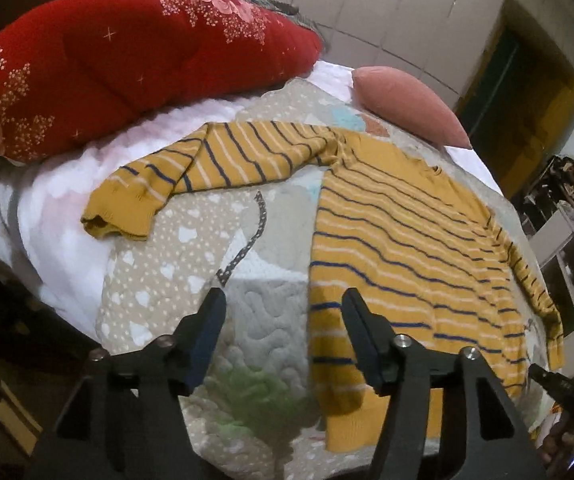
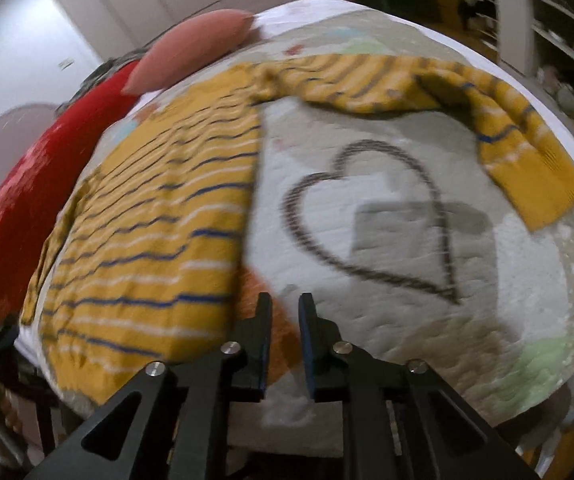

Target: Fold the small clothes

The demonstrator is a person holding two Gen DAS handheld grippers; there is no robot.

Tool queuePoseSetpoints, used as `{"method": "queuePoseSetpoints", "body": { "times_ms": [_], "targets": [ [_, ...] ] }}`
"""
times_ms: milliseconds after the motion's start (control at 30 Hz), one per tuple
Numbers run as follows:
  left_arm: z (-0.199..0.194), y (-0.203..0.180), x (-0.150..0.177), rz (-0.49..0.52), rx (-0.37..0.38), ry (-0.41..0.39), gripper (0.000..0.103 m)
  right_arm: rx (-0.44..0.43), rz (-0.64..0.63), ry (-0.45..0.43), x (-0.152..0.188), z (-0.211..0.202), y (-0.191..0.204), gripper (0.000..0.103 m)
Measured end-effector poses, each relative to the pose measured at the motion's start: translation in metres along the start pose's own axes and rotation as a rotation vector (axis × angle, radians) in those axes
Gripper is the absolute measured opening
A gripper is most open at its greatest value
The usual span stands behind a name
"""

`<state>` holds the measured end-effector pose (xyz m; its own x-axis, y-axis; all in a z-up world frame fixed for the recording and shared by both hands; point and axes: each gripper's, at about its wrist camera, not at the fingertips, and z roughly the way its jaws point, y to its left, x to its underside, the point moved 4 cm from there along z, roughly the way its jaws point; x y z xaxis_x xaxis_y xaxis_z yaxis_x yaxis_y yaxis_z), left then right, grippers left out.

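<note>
A mustard yellow sweater with blue and white stripes (image 1: 399, 248) lies flat on a patterned quilt (image 1: 191, 256), both sleeves spread out to the sides. My left gripper (image 1: 283, 300) is open and empty, hovering over the sweater's lower left edge. In the right wrist view the sweater (image 2: 155, 232) lies to the left, with one sleeve (image 2: 507, 132) stretched across to the far right. My right gripper (image 2: 285, 304) hangs over the quilt (image 2: 367, 320) just right of the sweater's hem, jaws a narrow gap apart with nothing between them.
A large red flowered cushion (image 1: 99, 68) lies at the back left of the bed. A pink pillow (image 1: 411, 104) lies behind the sweater. A white blanket (image 1: 47, 208) lies under the quilt. Shelves (image 1: 567, 248) stand at the right.
</note>
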<state>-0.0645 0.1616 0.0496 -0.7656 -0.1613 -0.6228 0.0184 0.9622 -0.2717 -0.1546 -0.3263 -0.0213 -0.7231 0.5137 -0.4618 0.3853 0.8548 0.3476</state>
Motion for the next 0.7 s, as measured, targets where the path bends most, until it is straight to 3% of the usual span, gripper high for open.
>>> {"method": "queuePoseSetpoints", "body": {
  "times_ms": [133,267,500,600,700],
  "targets": [
    [0.005,-0.017,0.000,0.044,0.002,0.004,0.070,0.002,0.069,-0.028,-0.009,0.001,-0.024,0.019],
    [0.013,-0.038,0.002,0.090,0.005,0.014,0.071,0.009,0.126,-0.073,-0.020,-0.002,-0.047,0.029],
    [0.022,-0.052,0.002,0.112,0.013,0.016,0.076,-0.076,0.330,-0.129,-0.046,0.003,-0.094,0.029],
    [0.030,-0.050,0.004,0.097,0.015,0.047,0.076,-0.106,0.406,-0.158,-0.059,0.004,-0.109,0.038],
    [0.030,-0.049,0.003,0.086,0.015,0.049,0.076,-0.153,0.486,-0.205,-0.072,-0.002,-0.125,0.056]
  ]
}}
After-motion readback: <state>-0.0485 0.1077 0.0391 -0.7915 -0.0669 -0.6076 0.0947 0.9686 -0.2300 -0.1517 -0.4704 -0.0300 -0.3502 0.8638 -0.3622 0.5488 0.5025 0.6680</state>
